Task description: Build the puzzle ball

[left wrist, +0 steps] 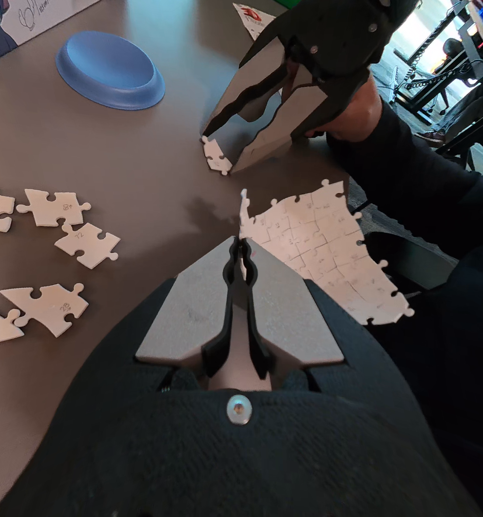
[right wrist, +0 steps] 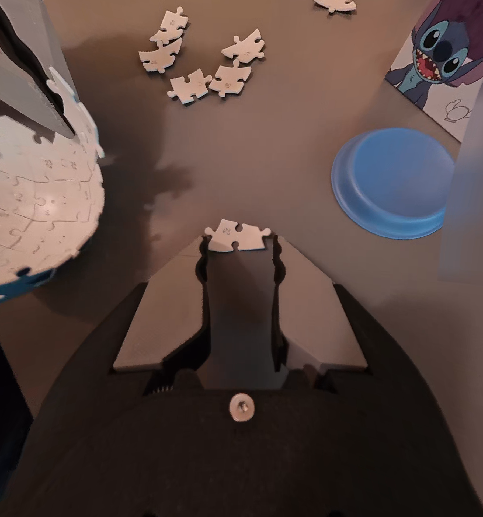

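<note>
The right gripper (right wrist: 238,237) has its fingers apart, tips set either side of a single white puzzle piece (right wrist: 238,236) lying flat on the table (right wrist: 262,167); whether the pads touch it yet I cannot tell. The piece is thin, stiff and slightly curved, with small knobs at both ends, so closing on those knobs may tilt it or flick it away across the smooth brown tabletop. The left gripper (left wrist: 239,240) has its fingers pressed together on the edge of the half-built ball shell (left wrist: 318,251), held above the table near its edge. That shell is a curved sheet of interlocked white pieces, blue on the outer face, gripped only at one rim; I judge that a twist or a hard push when joining could pop the seams. Beyond lie loose pieces (right wrist: 190,86) in a scatter, a smooth blue round stand (right wrist: 388,193), and a printed box (right wrist: 444,61) at the far side
</note>
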Demonstrator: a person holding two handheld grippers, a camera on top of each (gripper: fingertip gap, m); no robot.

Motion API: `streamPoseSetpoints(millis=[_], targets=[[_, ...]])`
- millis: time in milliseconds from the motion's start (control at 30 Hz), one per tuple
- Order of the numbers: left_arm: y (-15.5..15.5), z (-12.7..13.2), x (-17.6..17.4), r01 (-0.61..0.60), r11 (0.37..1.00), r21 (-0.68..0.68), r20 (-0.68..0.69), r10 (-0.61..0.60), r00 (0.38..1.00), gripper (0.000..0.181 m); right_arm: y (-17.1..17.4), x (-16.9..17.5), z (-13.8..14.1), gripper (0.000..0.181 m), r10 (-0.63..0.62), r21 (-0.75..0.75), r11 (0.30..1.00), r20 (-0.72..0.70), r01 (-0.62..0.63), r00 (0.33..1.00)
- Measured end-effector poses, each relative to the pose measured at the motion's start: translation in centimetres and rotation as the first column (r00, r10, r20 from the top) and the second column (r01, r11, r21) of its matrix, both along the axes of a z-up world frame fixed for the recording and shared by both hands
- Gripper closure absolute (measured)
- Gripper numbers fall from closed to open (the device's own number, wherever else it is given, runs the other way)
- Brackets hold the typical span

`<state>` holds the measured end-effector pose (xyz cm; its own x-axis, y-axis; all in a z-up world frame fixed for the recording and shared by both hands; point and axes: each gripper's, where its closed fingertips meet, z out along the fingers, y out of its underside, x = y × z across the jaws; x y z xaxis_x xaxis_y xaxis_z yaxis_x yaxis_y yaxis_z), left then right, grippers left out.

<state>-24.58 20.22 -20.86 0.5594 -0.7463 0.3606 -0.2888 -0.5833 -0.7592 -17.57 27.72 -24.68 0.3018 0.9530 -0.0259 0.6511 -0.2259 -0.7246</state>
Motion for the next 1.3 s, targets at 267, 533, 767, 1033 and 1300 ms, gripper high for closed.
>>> streamPoseSetpoints(millis=[267,533,767,1033,1300], targets=[[0.0,-0.5,-0.1,-0.001,1.0,-0.03,0.011,0.002,1.0,0.181,-0.4,-0.3,0.0,0.144,0.088,0.075,0.993,0.032,-0.09,0.996],[-0.1,-0.6,0.2,0.001,0.998,-0.057,0.03,0.001,1.0,0.179,-0.5,-0.4,1.8,0.178,0.111,0.155,0.982,-0.012,-0.108,0.994],[-0.2,-0.5,0.3,-0.005,0.998,-0.055,0.032,0.007,0.999,0.177,0.3,0.4,1.8,0.156,0.026,0.044,0.999,-0.041,-0.024,0.999],[-0.5,-0.5,0.3,-0.005,0.999,-0.048,0.026,0.006,1.0,0.178,-0.2,1.0,0.3,0.144,-0.023,-0.164,0.986,-0.02,0.02,1.0],[-0.8,-0.5,0.5,0.003,0.999,-0.046,0.026,-0.002,1.0,0.18,-1.5,0.0,0.1,0.175,0.023,-0.248,0.968,-0.063,-0.038,0.998]])
